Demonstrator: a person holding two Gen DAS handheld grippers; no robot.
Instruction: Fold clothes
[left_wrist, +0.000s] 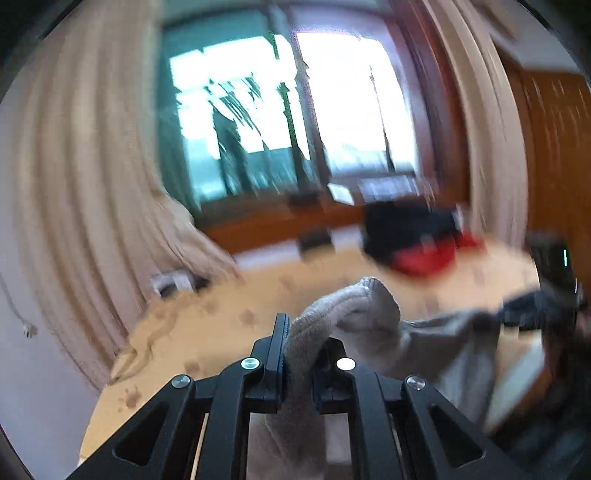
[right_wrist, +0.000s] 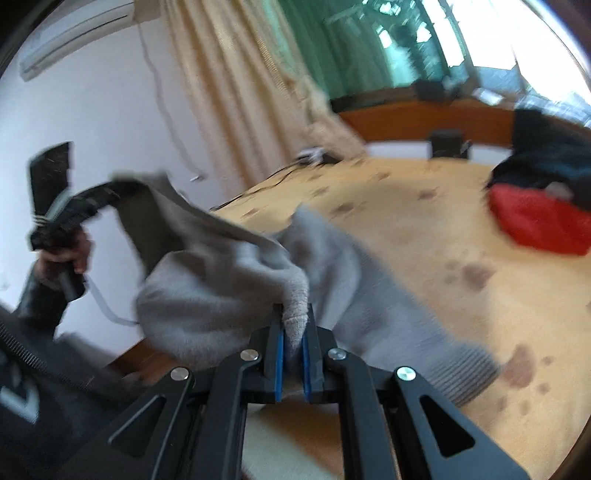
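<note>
A grey knitted sweater (right_wrist: 221, 295) hangs stretched in the air between two hand-held grippers, above a bed (right_wrist: 424, 229) covered in a yellow spread with brown blotches. The right gripper (right_wrist: 293, 332) has its fingers drawn narrow on a bunched fold of the grey knit, the blue pads pressing the cloth from both sides. The left gripper (left_wrist: 299, 354) likewise clamps a thick ridge of the same fabric between its fingers. In the right wrist view the left gripper (right_wrist: 122, 186) appears at far left, held by a hand (right_wrist: 64, 258) in a dark sleeve, with the cloth running from it down toward the right gripper, so the garment's long axis lies roughly from one gripper to the other, higher at the left end. A ribbed hem or cuff (right_wrist: 469, 373) trails lower right onto the bed cover. In the left wrist view the sweater (left_wrist: 369, 314) spreads rightward toward the blurred right gripper (left_wrist: 528, 306) at the frame's edge.

At the far side of the bed lies a pile of dark and red clothing (right_wrist: 539, 210). Beige curtains (left_wrist: 81, 166) frame a bright window (left_wrist: 288, 110). Both views are smeared by motion. No brand, label or writing can be read on the sweater; a pale mark on the person's dark garment (right_wrist: 18, 398) is too cropped to make out.
</note>
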